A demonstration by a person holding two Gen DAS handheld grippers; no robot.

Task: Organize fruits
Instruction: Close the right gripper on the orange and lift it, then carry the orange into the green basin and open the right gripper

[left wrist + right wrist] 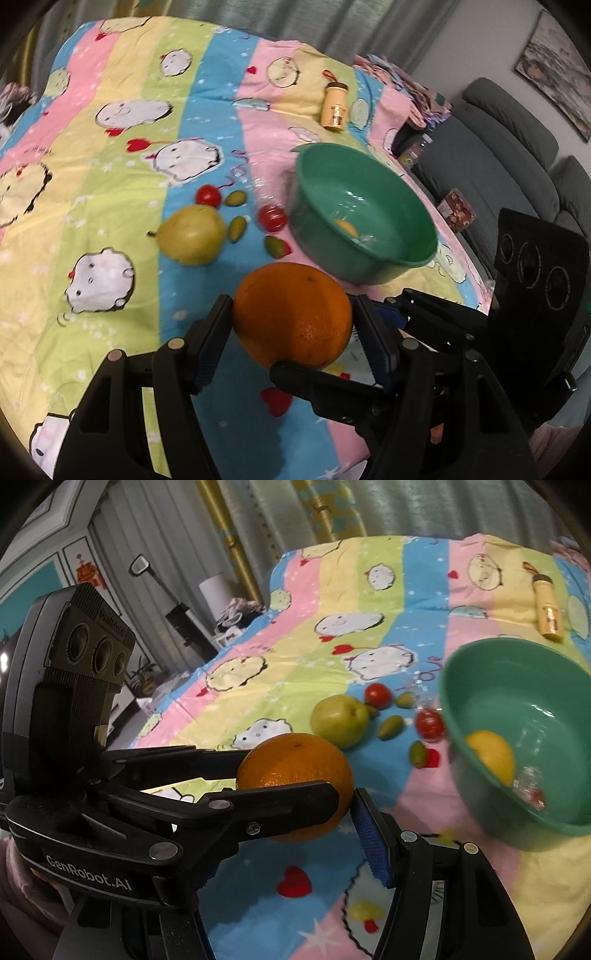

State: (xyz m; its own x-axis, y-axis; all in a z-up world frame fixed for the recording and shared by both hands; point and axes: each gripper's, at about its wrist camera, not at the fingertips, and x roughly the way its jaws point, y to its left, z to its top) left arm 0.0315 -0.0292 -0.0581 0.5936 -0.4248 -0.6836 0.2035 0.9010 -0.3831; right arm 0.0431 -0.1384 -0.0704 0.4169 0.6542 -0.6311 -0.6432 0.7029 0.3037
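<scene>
The left gripper (291, 314) is clamped on the orange (292, 314), one finger pressed to each side of the fruit, which hangs lifted above the colourful bedspread (110, 92). The right gripper (343, 805) grips the same orange (295, 775) crosswise: in the left wrist view one of its dark fingers passes under the fruit, and in its own view the blue-padded finger (371, 840) sits against the orange's right side, while its other finger is hidden behind the left gripper's arm, so whether that pad presses cannot be told. Just beyond the orange stands a green bowl (406, 206), tilted in the fisheye view, with a yellow fruit (491, 760) lying inside it and something small and red near the bowl's bottom, too blurred to name. To the left of the bowl, on the blue stripe, lie a pear (194, 236), a tomato (208, 195) behind it, a second tomato (272, 218) close to the bowl, and three small green fruits: one (235, 198) beside the far tomato, one (236, 229) just beside the pear, one (275, 246) nearest the orange. Farther back a small yellow bottle (335, 105) with a dark cap lies on its side, well apart from the fruit
</scene>
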